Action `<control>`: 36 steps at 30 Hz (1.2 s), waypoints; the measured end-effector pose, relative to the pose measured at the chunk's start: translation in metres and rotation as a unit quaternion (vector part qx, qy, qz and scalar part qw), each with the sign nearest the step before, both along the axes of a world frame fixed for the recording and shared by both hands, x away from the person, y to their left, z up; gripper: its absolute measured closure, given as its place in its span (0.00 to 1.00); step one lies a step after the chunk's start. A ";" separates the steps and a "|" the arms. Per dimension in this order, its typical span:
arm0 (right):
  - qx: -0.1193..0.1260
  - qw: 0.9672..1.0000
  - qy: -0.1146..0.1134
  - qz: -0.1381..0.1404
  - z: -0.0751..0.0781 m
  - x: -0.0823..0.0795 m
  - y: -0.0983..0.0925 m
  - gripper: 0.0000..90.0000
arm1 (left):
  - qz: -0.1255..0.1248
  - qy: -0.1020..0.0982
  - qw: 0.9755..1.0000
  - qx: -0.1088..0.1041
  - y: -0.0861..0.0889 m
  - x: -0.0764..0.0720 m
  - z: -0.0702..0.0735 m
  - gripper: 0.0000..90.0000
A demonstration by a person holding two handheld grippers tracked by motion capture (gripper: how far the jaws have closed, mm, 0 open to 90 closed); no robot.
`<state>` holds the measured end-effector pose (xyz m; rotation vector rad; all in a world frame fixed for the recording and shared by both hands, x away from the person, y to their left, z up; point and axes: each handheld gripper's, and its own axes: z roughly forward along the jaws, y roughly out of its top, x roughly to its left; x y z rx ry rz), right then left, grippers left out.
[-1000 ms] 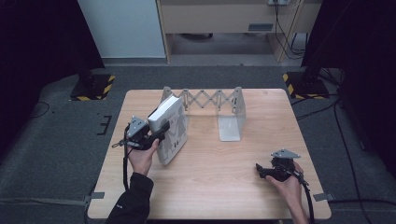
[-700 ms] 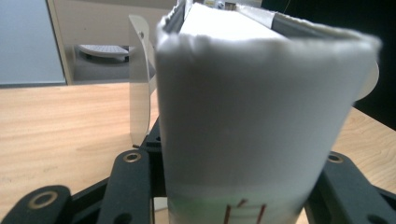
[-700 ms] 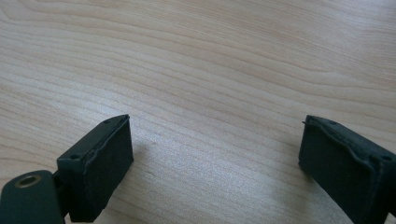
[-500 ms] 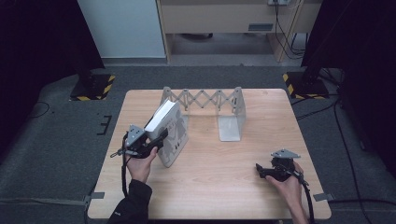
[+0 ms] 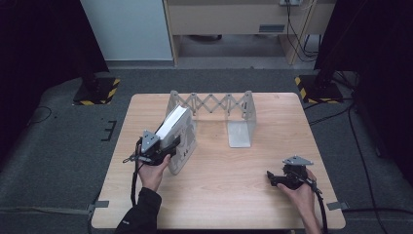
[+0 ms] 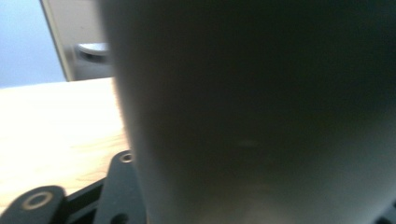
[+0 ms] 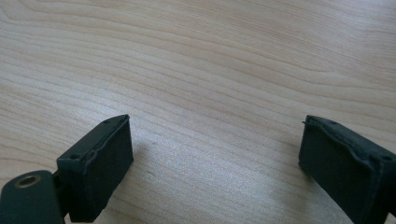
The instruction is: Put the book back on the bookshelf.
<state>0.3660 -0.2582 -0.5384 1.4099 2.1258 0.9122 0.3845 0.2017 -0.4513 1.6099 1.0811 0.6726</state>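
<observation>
A thick grey-white book stands tilted on the left part of the wooden table, its top leaning left. My left gripper is shut on the book's near edge, held by a hand in a dark sleeve. In the left gripper view the book's blurred grey cover looms close above a black jaw. An expanding metal book rack stands just behind the book. At the table's front right, my right gripper rests low and open. The right gripper view has its pads wide apart over bare wood, the right gripper holding nothing.
The rack's right end plate lies flat on the table toward the middle. Beyond the table are a dark carpet, yellow-black striped stand bases at both far corners, and a cabinet at the back.
The left hand has drawn slightly toward the near edge and the book now leans more than a second ago. The right gripper has stayed where it was.
</observation>
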 end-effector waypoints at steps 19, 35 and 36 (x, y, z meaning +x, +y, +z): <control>0.001 1.000 0.000 0.001 0.000 0.000 0.000 0.11 | 0.060 0.002 0.998 -0.010 0.010 0.011 0.002 0.58; 0.001 1.000 0.000 0.000 0.000 0.000 0.000 0.11 | 0.071 -0.012 0.997 -0.022 -0.010 0.034 -0.004 0.56; 0.001 1.000 0.000 -0.001 0.000 0.000 0.000 0.11 | 0.069 -0.011 0.997 -0.022 -0.009 0.034 -0.004 0.56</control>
